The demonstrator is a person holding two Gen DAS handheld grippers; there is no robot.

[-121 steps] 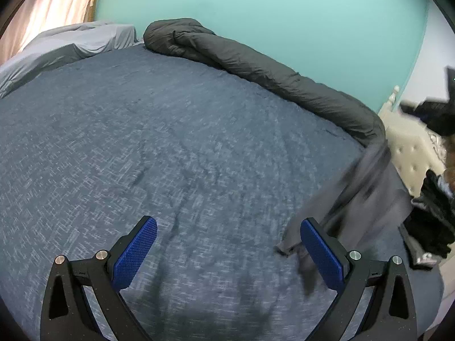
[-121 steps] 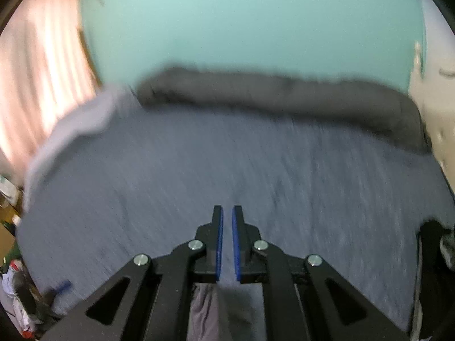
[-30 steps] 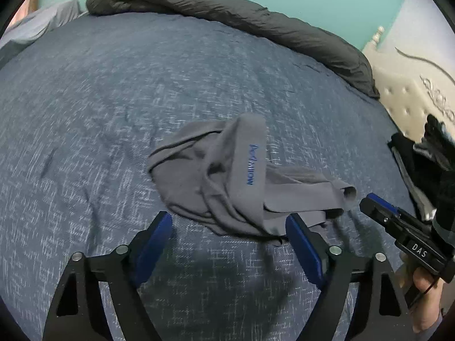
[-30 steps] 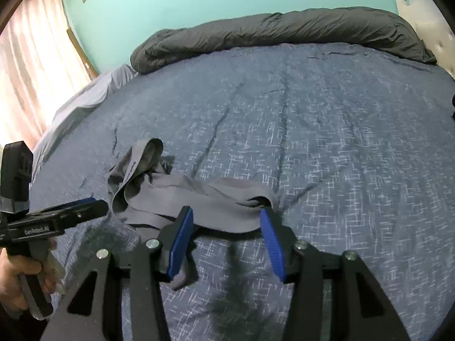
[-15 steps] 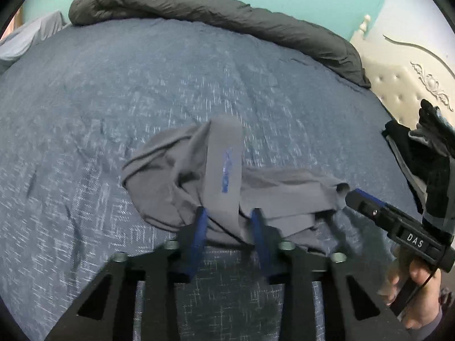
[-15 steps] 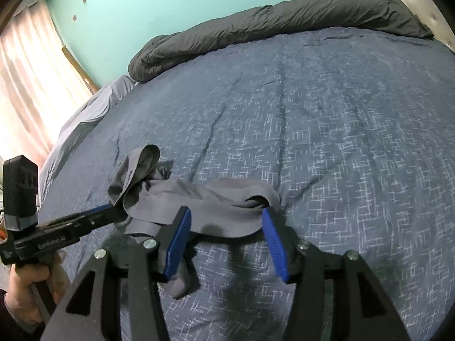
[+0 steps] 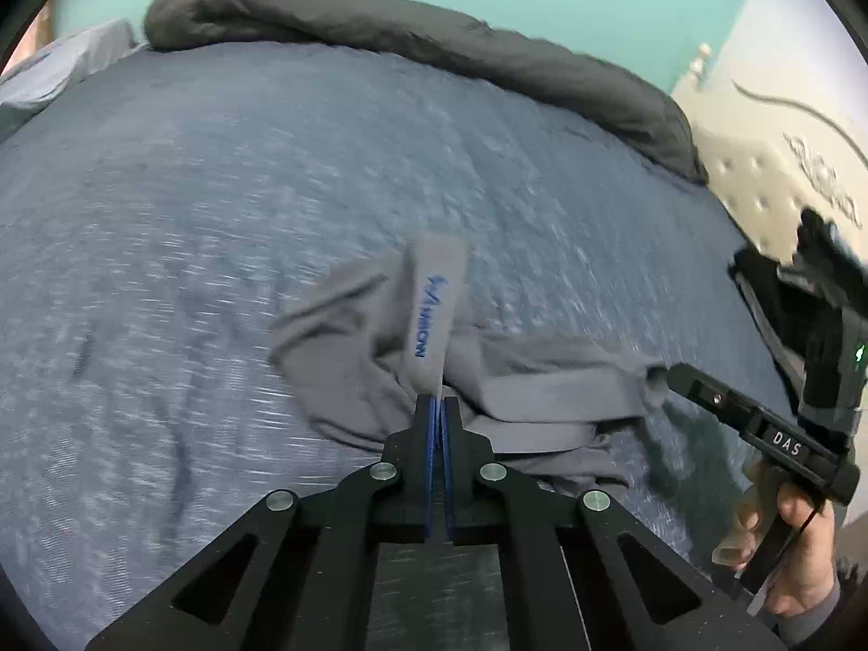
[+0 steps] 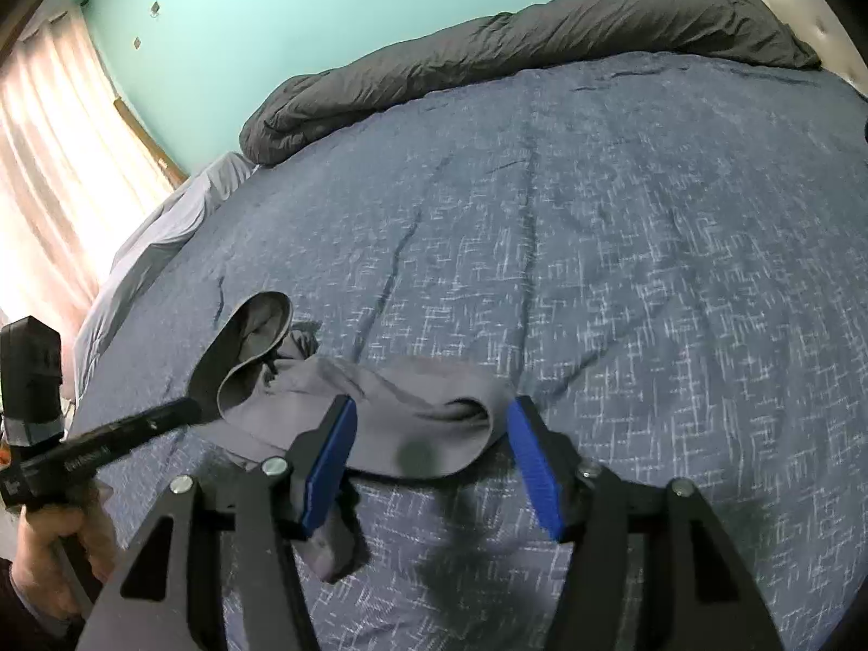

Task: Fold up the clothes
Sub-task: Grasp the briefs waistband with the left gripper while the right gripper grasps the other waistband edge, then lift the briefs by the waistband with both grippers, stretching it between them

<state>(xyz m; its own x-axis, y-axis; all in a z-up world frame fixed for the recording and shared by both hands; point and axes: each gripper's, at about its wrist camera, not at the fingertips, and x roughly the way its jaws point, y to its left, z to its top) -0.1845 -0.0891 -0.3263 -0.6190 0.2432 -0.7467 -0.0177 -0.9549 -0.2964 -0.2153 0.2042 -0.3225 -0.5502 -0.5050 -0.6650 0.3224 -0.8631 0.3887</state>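
A crumpled grey garment (image 7: pixel 358 347) with a blue logo on its waistband lies on the blue bedcover (image 7: pixel 217 190). My left gripper (image 7: pixel 438 407) is shut on the waistband's near end. In the right wrist view it (image 8: pixel 187 411) comes in from the left, pinching the raised band. My right gripper (image 8: pixel 431 426) straddles the garment's (image 8: pixel 412 396) near right edge, its jaws opening. The cloth lies between the blue pads (image 8: pixel 331 450), which do not press on it. The left wrist view shows the right gripper (image 7: pixel 675 377) at the garment's right end.
A rolled dark grey duvet (image 7: pixel 434 38) lines the bed's far edge. A light grey pillow (image 7: pixel 65 65) lies far left, by a curtained window (image 8: pixel 54 163). A cream headboard (image 7: pixel 786 152) and a pile of dark clothes (image 7: pixel 814 271) are on the right.
My left gripper went from wide open to shut on the waistband, which now stands raised off the bed. My right gripper's jaws have spread a little wider over the garment's edge.
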